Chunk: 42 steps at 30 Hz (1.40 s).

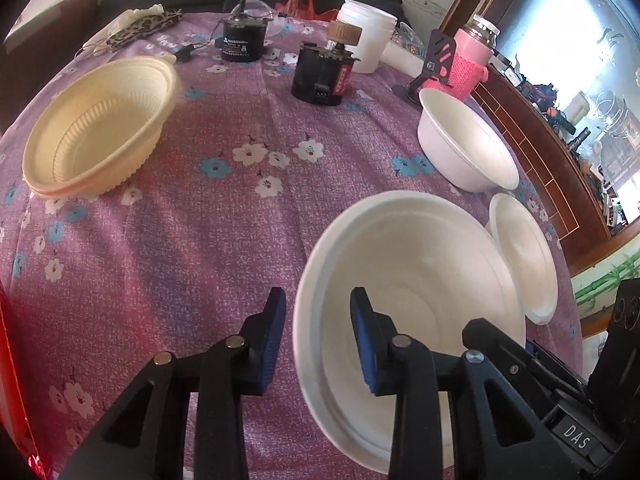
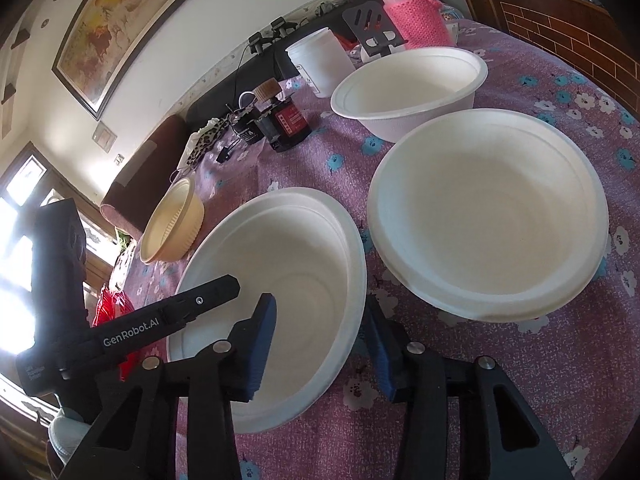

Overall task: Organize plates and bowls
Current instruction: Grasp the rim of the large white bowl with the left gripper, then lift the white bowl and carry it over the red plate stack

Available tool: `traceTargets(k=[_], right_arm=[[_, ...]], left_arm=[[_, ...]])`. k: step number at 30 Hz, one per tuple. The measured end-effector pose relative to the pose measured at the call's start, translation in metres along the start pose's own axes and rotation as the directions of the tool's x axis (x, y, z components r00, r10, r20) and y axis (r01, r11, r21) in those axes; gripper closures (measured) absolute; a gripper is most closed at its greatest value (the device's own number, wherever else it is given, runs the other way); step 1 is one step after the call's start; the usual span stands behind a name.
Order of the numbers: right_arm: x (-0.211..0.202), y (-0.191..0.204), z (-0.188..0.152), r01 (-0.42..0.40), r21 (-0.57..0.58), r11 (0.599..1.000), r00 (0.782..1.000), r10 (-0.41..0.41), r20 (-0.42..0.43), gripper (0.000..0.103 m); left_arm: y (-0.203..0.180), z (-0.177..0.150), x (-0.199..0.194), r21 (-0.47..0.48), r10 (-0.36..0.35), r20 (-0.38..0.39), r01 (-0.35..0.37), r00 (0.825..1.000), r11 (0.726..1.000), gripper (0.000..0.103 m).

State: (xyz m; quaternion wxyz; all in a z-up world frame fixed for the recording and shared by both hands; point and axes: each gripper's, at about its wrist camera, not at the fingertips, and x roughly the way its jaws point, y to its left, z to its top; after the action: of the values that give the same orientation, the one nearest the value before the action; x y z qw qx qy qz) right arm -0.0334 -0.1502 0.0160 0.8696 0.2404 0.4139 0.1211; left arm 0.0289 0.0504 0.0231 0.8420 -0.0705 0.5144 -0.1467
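Both grippers straddle opposite rims of the near white bowl (image 2: 288,280): the left gripper (image 1: 318,336) and the right gripper (image 2: 320,340) each have fingers apart, one inside, one outside. Three white bowls and one cream bowl (image 1: 96,132) sit on the tablecloth (image 1: 200,248).

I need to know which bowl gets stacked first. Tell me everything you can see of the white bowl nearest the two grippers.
The nearest white bowl is round and matte, seemingly moulded pulp or foam, with a broad stepped rim and an empty, clean inside. It stands upright on the purple flowered tablecloth, beside a second white bowl. The left gripper straddles its rim on one side, the right gripper on the other, each with one blue pad inside and one outside. Both look open, not yet clamped.
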Motion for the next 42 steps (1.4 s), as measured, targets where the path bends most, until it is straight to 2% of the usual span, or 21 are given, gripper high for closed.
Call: traceTargets(k=[2,4,8,11,17,22,26,37,42], right_arm=[[0.0,0.0,0.0,0.0,0.0,1.0,1.0,0.0,0.0,0.058],[-0.001,0.001,0.0,0.0,-0.004,1.0,1.0,0.0,-0.001,0.064],[-0.004,0.004,-0.001,0.006,-0.015,1.0,1.0,-0.006,0.007,0.075],[-0.007,0.006,-0.002,-0.004,-0.012,1.0,1.0,0.004,0.008,0.077],[-0.013,0.017,-0.006,-0.007,-0.031,1.0,1.0,0.007,0.017,0.077],[-0.018,0.021,-0.01,-0.028,-0.018,0.999,1.0,0.028,-0.001,0.077],[-0.024,0.026,-0.012,-0.083,0.004,0.997,0.996,0.083,-0.027,0.078],[-0.048,0.074,-0.024,-0.079,-0.102,0.992,0.997,0.081,0.016,0.078],[-0.054,0.095,-0.033,-0.072,-0.147,0.987,0.997,0.076,0.023,0.077]], left_arm=[[-0.001,-0.001,0.0,-0.004,-0.002,0.0,0.002,1.0,1.0,0.071],[-0.003,-0.003,-0.001,-0.003,-0.003,0.005,0.003,1.0,1.0,0.071],[-0.007,-0.007,-0.012,0.01,0.044,0.054,-0.045,0.998,0.999,0.079],[-0.005,-0.01,-0.024,0.005,0.052,0.081,-0.052,0.995,0.999,0.084],[-0.004,-0.02,-0.04,0.014,0.065,0.11,-0.067,0.992,0.998,0.085],[0.004,-0.024,-0.045,-0.017,0.044,0.068,-0.043,0.997,0.999,0.085],[0.012,-0.028,-0.055,-0.058,-0.005,0.041,0.007,0.999,0.998,0.085],[0.024,-0.049,-0.103,-0.072,0.001,0.144,0.009,0.99,0.997,0.085],[0.034,-0.062,-0.127,-0.079,0.017,0.202,-0.001,0.979,0.997,0.085]])
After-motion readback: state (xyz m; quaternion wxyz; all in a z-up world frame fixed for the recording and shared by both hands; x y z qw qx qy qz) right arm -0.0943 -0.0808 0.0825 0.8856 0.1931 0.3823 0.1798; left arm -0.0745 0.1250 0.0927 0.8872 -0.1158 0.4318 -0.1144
